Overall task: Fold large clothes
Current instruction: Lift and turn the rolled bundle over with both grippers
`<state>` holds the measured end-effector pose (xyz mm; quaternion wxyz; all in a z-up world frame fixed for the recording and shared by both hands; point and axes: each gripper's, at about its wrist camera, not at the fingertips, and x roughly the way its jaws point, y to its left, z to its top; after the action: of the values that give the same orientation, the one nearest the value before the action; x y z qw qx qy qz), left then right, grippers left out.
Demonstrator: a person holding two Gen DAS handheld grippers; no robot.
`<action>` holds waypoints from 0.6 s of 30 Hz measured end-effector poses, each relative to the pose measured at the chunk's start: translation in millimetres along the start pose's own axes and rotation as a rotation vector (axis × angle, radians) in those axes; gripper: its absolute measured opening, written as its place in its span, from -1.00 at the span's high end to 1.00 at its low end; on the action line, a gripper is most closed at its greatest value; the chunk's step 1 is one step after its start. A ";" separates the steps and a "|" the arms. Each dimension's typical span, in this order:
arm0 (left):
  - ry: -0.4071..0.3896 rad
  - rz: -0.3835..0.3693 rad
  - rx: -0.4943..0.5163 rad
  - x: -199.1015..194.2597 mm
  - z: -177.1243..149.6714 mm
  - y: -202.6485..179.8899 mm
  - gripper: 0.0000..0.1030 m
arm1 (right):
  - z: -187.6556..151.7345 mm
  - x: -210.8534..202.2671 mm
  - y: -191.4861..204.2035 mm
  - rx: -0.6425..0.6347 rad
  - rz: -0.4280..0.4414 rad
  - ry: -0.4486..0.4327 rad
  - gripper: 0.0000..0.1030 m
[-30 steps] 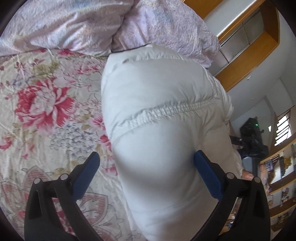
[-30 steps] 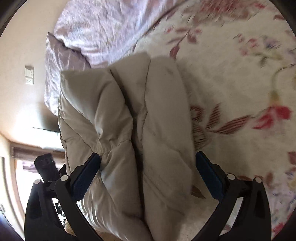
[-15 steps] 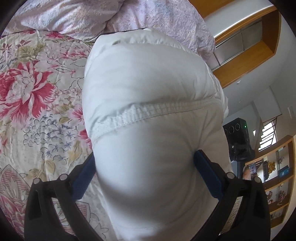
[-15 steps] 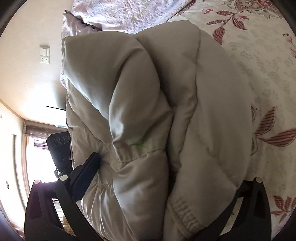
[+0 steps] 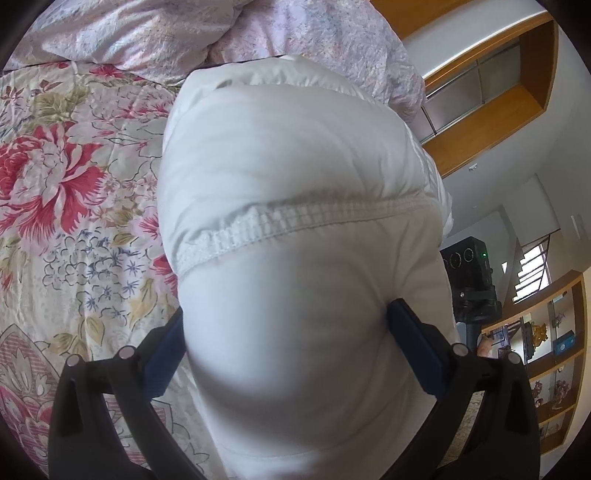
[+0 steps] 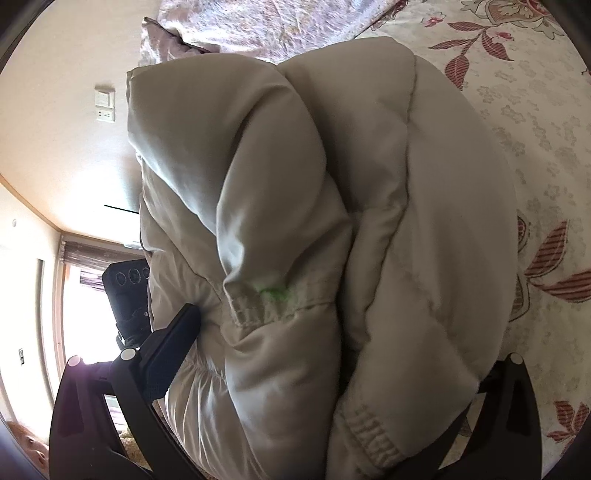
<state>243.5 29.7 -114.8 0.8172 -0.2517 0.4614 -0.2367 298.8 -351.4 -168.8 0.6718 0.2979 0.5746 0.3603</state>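
Puffer jacket [image 5: 295,221]: white and padded, bundled thick, lying on the floral bedspread [image 5: 74,206] with its far end up against the lilac pillows [image 5: 147,33]
Long axis: runs straight away from both cameras, from between each gripper's fingers towards the pillows, so the bundle lies lengthwise along both tools rather than across them
Elastic hem [image 5: 295,221]: crosses the bundle from side to side in the left wrist view, at right angles to that axis and just beyond the fingertips
Right wrist view: the jacket [image 6: 314,240] shows as two fat rolls side by side, with a deep crease between them running the same way as the axis
Left gripper [image 5: 288,350]: both blue pads press into the sides of the near end; clamped on the jacket
Right gripper [image 6: 332,350]: the left pad [image 6: 173,350] touches the roll, the other finger is buried under fabric; the jaws stand wide around the bulk, so I cannot tell whether they squeeze it
Nearer hand: neither, both sit at the near end
Next move, as I judge: carry the near end forward along the axis, towards the pillows, to double the bundle over
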 end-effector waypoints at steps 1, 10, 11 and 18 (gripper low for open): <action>-0.002 -0.004 0.002 0.6 -0.2 -1.9 -0.96 | 0.3 1.7 -0.7 0.001 0.008 -0.005 -0.97; -0.070 -0.092 0.037 -22.0 6.8 -19.9 -0.93 | 3.0 -0.9 30.9 -0.081 0.055 -0.036 -0.89; -0.083 -0.094 0.040 -26.3 10.0 -19.5 -0.92 | 5.7 0.9 35.0 -0.088 0.057 -0.038 -0.87; -0.176 -0.062 -0.019 -57.8 45.0 15.1 -0.91 | 56.1 41.0 80.1 -0.154 0.046 -0.018 -0.82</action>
<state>258.4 85.6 -67.5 0.8446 -0.2932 0.3818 -0.2343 346.0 -271.7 -117.2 0.6893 0.2616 0.5322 0.4162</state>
